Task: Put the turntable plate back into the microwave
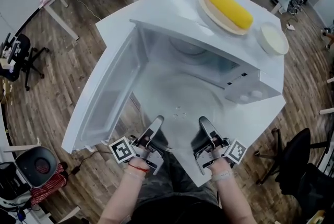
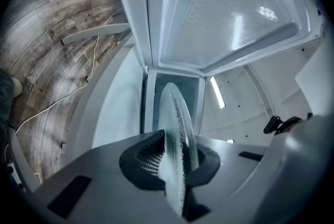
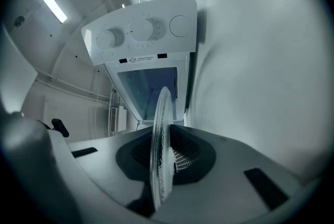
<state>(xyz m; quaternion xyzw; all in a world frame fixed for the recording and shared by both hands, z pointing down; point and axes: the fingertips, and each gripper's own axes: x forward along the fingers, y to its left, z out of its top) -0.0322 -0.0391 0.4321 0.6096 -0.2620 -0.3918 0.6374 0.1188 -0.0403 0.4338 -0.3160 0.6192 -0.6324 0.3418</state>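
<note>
While both grippers are biting onto its near rim, the turntable plate [image 1: 180, 105] is hanging roughly level at the mouth of the microwave [image 1: 209, 45], over the near edge of the table [image 1: 116, 27]. The left gripper [image 1: 156, 124] and the right gripper [image 1: 204, 124] are each pinching the rim edge-on between the pads. Being clear glass, it is probably stiff, fairly heavy, slick and breakable (two spread rim grips seem wise).

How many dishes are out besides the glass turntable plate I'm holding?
2: a plate holding something long and yellow, on the white surface beyond the microwave opening, and a smaller white dish to its right. Others may be hidden.
</note>
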